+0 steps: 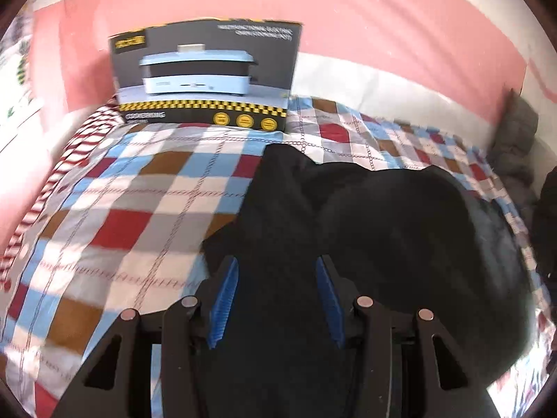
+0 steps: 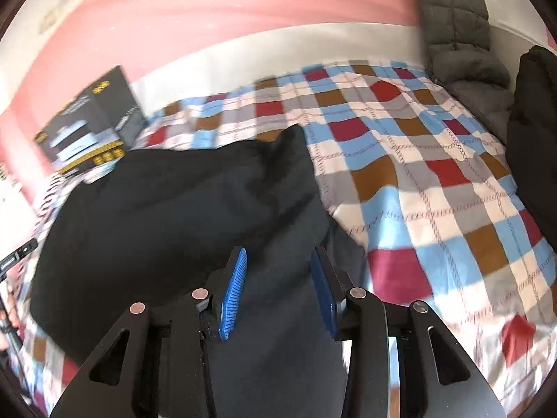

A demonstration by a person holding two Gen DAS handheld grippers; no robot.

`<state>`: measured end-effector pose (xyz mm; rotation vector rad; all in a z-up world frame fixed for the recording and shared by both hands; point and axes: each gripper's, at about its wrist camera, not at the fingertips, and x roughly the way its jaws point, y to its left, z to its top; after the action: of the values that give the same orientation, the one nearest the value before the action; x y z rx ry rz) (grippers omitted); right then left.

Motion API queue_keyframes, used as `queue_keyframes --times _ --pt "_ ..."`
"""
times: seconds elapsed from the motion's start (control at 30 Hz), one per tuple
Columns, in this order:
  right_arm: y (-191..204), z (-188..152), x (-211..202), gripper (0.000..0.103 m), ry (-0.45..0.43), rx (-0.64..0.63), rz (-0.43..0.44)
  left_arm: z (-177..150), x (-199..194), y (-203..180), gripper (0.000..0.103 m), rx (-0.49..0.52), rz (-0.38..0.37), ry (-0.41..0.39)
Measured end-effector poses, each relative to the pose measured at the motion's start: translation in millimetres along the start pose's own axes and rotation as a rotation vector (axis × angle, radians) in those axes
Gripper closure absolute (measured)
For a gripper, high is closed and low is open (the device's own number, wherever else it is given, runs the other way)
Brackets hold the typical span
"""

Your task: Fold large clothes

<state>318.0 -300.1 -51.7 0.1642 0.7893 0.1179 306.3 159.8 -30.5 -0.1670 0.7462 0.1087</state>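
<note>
**Black garment caught between both hand-held grippers**

The black garment (image 1: 365, 230) lies on the checked bed (image 1: 139, 209), running ahead of the left hand-held gripper (image 1: 276, 299) and off to its right. Dark cloth fills its part-open jaws; whether the pads clamp cannot be told.

The right hand-held gripper (image 2: 278, 292), likewise half-open over cloth, shows the garment spreading leftward, its far corner raised. Only the left view shows the appliance box (image 1: 205, 73) squarely.

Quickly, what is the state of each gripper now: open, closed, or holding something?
Left gripper: black garment fills the gap; a firm grip cannot be told.
Right gripper: the same, garment between the pads, grip unclear.
</note>
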Motion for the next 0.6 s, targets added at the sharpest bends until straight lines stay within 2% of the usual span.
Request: queue_keyframes --times 0.07,0.17,0.23,0.27,0.37,0.47,0.6 --pt "2.4 -17.8 -12.4 0.062 0.018 -0.007 0.029 -16.3 -14.0 12.6 0.053 -0.020 0.014 0.008" --pt "-1.2 -45.8 -15.0 0.052 0.065 -0.007 0.052 -42.1 -18.9 29.6 0.050 -0.050 0.028 0.049" --pt "-7.8 -59.5 -3.4 0.050 0.124 -0.002 0.032 -57.8 -8.8 37.6 0.049 -0.072 0.043 0.115" --pt "-12.1 -64.3 0.2 0.045 0.135 0.007 0.007 -63.5 -5.7 40.9 0.049 -0.091 0.036 0.133" --pt "-22.2 -64.4 -7.6 0.044 0.133 0.065 0.009 -68.4 -14.7 42.6 0.048 -0.121 0.035 0.121" --pt "-25.5 -65.7 -20.9 0.044 0.123 0.090 0.005 -75.5 -28.1 42.7 0.048 -0.157 0.003 0.124" --pt "-36.3 -80.8 -35.7 0.042 0.126 0.195 0.060 -97.2 -43.2 45.6 0.044 -0.220 -0.036 0.148"
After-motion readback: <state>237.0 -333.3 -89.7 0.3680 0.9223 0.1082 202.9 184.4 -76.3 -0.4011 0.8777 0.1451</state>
